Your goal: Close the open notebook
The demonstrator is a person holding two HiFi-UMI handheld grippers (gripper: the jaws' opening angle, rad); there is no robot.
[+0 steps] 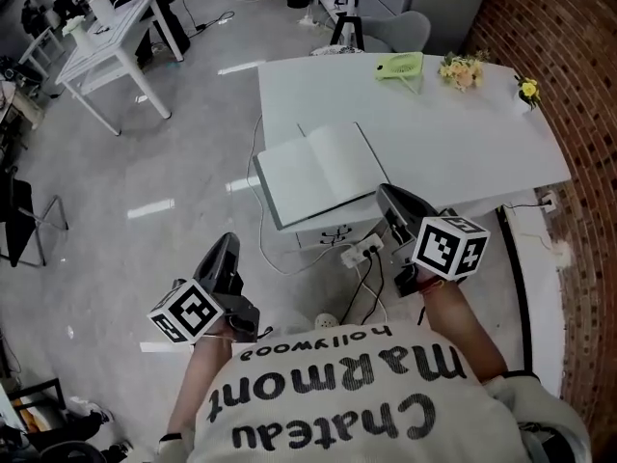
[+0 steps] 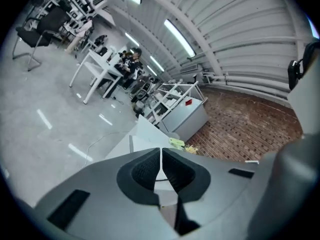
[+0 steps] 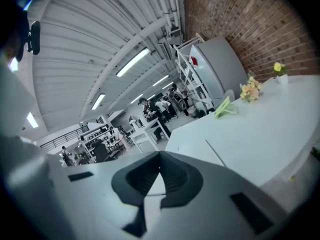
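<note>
Big smooth white table [image 1: 463, 133] fills mid frame, with the notebook [image 1: 318, 172] lying open flat on its lower left corner, pages blank. Left gripper [image 1: 228, 244] lower left, right gripper [image 1: 388, 196] by the notebook's lower right corner, both dark ribbed jaws pinched tight on nothing

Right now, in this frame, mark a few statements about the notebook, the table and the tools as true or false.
1. The white-paged notebook lies open on the white table. True.
2. The left tool grips the notebook. False: it is shut, empty, and short of the table.
3. A pale green plastic item sits near the table's far edge. True.
4. The right tool stands wide open. False: it is shut, holding nothing.
</note>
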